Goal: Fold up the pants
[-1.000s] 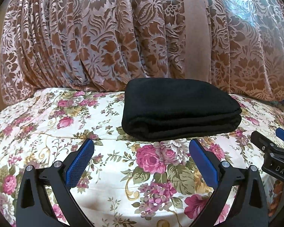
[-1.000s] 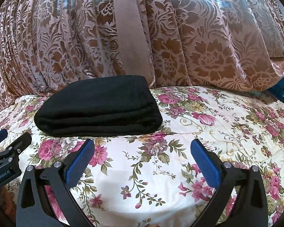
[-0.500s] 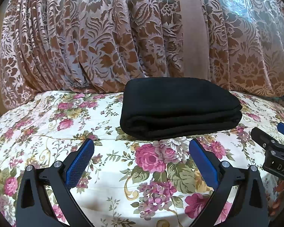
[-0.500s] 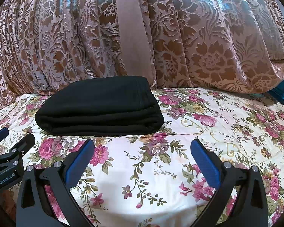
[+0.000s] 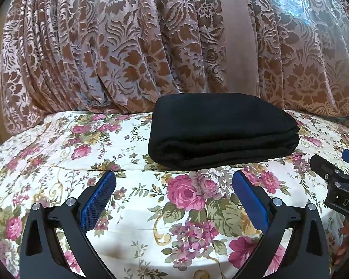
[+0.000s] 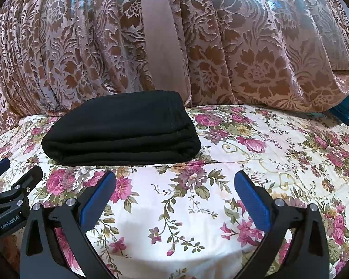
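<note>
The black pants [image 5: 223, 131] lie folded into a thick flat rectangle on the floral bedspread [image 5: 58, 153], near the curtain. They also show in the right wrist view [image 6: 121, 134], left of centre. My left gripper [image 5: 173, 179] is open and empty, a short way in front of the folded pants. My right gripper [image 6: 174, 179] is open and empty, in front of and to the right of the pants. The right gripper's fingers [image 5: 323, 169] show at the right edge of the left wrist view; the left gripper's fingers [image 6: 23, 181] show at the left edge of the right wrist view.
A brown and pink floral curtain [image 5: 128, 46] hangs right behind the bed and touches its far edge. Something blue [image 6: 346, 111] sits at the far right beyond the bed. The floral bedspread [image 6: 267, 153] stretches to the right of the pants.
Both grippers have drawn back slightly and tilted; the pants sit a little lower in both views. The pants have not moved. Both grippers stay open.
</note>
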The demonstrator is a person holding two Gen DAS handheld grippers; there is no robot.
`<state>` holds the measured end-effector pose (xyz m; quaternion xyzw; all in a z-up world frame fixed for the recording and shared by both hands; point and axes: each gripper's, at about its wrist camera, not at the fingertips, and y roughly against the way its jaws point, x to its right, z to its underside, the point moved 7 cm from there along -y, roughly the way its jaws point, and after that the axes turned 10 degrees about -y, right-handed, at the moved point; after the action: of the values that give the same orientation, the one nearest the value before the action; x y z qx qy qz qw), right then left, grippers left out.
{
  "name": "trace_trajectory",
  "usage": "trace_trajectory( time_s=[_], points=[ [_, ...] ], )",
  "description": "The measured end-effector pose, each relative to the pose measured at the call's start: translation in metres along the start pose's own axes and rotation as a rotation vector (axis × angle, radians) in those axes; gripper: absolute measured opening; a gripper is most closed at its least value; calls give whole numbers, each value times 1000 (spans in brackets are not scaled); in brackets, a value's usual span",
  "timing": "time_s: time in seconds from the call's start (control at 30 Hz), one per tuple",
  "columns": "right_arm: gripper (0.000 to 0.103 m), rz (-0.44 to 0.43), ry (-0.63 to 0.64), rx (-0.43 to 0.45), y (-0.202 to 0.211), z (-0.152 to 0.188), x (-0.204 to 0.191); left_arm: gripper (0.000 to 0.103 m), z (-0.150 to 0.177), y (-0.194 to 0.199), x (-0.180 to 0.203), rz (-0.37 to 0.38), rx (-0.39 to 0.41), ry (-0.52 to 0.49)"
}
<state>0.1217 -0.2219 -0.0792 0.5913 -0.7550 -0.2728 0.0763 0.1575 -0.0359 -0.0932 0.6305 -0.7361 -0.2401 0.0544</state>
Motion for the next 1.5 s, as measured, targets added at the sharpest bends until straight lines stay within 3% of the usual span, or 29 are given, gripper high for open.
trace_trajectory(
  time_s=[1.5],
  points=[
    [101,-1,-7,-20,-5,3,2,99,7,-8,0,29,-38,1]
  ],
)
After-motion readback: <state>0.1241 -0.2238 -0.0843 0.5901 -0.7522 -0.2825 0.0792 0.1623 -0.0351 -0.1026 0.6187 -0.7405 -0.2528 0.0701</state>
